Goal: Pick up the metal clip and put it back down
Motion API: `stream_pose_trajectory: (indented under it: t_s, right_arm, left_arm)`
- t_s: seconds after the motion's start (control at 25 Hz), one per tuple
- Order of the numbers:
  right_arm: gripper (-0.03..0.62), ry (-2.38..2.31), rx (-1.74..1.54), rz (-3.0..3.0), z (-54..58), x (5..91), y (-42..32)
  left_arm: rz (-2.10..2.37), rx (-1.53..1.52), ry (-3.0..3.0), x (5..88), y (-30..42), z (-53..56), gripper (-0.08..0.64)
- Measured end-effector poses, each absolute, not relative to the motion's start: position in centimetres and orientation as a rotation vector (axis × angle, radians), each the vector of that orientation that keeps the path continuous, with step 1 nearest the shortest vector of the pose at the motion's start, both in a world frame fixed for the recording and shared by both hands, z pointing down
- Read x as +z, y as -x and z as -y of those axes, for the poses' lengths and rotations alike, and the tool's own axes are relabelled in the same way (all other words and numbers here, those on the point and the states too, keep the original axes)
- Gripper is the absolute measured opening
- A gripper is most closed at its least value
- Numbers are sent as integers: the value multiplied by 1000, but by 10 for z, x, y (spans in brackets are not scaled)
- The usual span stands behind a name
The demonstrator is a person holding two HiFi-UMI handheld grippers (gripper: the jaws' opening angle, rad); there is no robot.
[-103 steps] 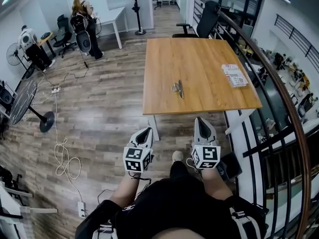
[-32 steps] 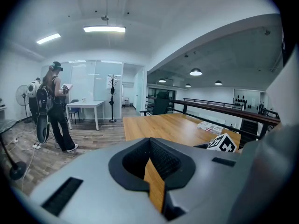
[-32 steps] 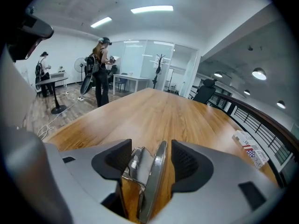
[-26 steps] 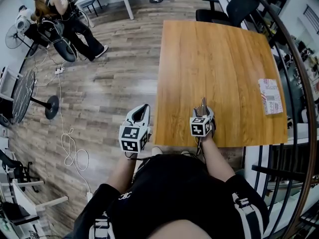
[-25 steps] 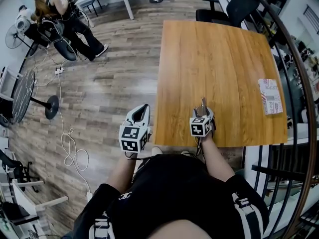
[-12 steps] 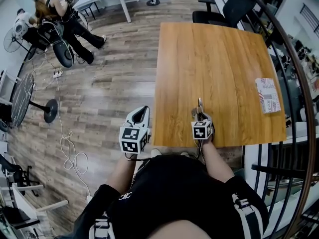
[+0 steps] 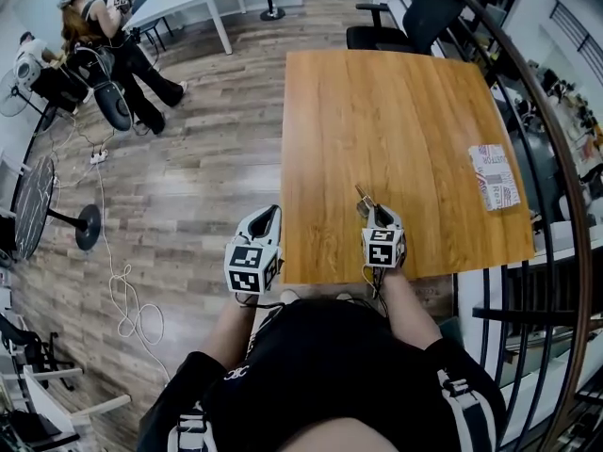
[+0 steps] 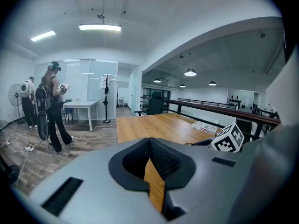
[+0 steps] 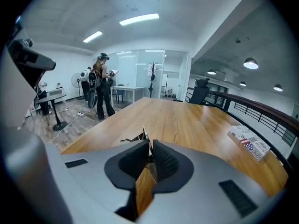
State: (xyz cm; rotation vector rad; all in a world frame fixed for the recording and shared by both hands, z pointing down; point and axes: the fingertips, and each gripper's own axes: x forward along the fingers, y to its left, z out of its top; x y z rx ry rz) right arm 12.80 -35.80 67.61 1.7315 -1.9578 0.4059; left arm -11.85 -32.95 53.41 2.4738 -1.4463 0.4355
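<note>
The metal clip [image 7: 362, 197] sits near the front edge of the wooden table [image 7: 396, 111], slanting away to the left from my right gripper [image 7: 376, 214]. In the right gripper view the clip [image 9: 145, 136] stands as a thin blade between the jaws, and my right gripper [image 9: 149, 146] is closing with the pads against it. My left gripper [image 7: 269, 217] hangs off the table's left front corner, over the floor. In its own view the left gripper [image 8: 150, 142] has its jaws together with nothing between them.
A printed packet [image 7: 494, 177] lies by the table's right edge. A black office chair [image 7: 415, 12] stands at the far side. A railing [image 7: 551, 205] runs along the right. On the left floor are a person [image 7: 104, 50], a fan [image 7: 38, 205] and cables [image 7: 118, 281].
My right gripper's jaws have closed round the clip. The clip, straight ahead of the gripper before, now slants to the left. The left gripper has stayed beside the table corner.
</note>
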Motion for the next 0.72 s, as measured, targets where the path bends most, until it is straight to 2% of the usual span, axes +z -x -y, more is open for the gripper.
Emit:
stream_pose_trajectory:
  t_s: [0.72]
  right_arm:
    - [41,-2091,31,2300,347,458,-158]
  left_arm:
    - [1351,385,-2574,518,78,353,18]
